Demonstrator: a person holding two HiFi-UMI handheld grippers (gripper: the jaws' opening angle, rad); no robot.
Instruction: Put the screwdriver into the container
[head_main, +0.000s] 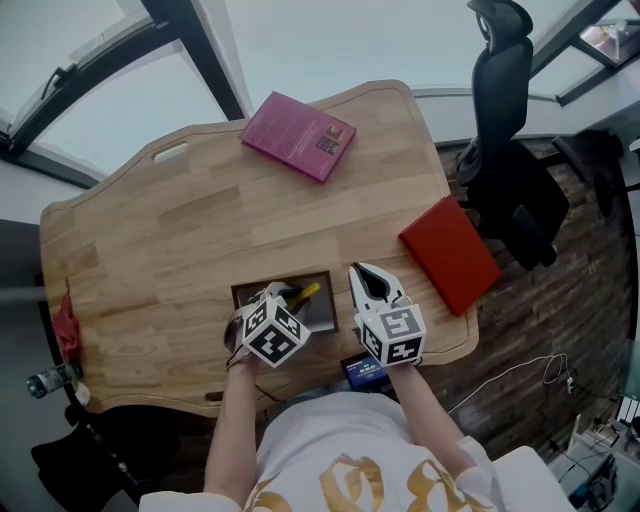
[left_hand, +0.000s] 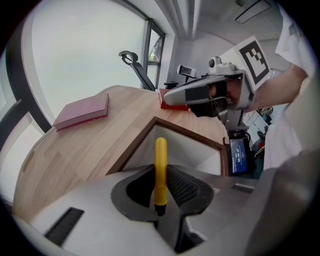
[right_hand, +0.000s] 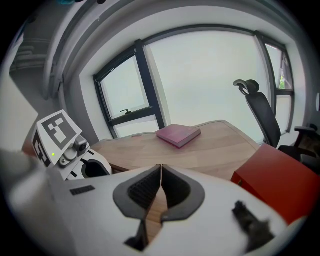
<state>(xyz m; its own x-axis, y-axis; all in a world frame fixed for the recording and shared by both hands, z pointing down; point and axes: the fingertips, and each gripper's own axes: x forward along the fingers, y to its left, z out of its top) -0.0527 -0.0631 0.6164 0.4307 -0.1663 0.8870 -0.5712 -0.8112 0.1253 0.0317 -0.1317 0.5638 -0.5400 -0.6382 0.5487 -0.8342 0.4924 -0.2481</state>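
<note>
A yellow-handled screwdriver (left_hand: 160, 167) sticks out from between the jaws of my left gripper (left_hand: 161, 187), which is shut on it. The handle (head_main: 305, 292) points over the container (left_hand: 150, 131), a shallow brown-rimmed tray with a pale inside (head_main: 322, 283) near the table's front edge. In the head view my left gripper (head_main: 290, 302) hangs over the tray's left half. My right gripper (head_main: 366, 273) hovers just right of the tray. Its jaws (right_hand: 161, 170) are shut with nothing between them. It also shows in the left gripper view, as the right gripper (left_hand: 172, 97) beyond the tray.
A pink book (head_main: 298, 135) lies at the far side of the wooden table (head_main: 180, 230). A red box (head_main: 450, 252) sits at the right edge. A black office chair (head_main: 505, 150) stands beyond it. A small lit screen (head_main: 362, 372) lies at the front edge.
</note>
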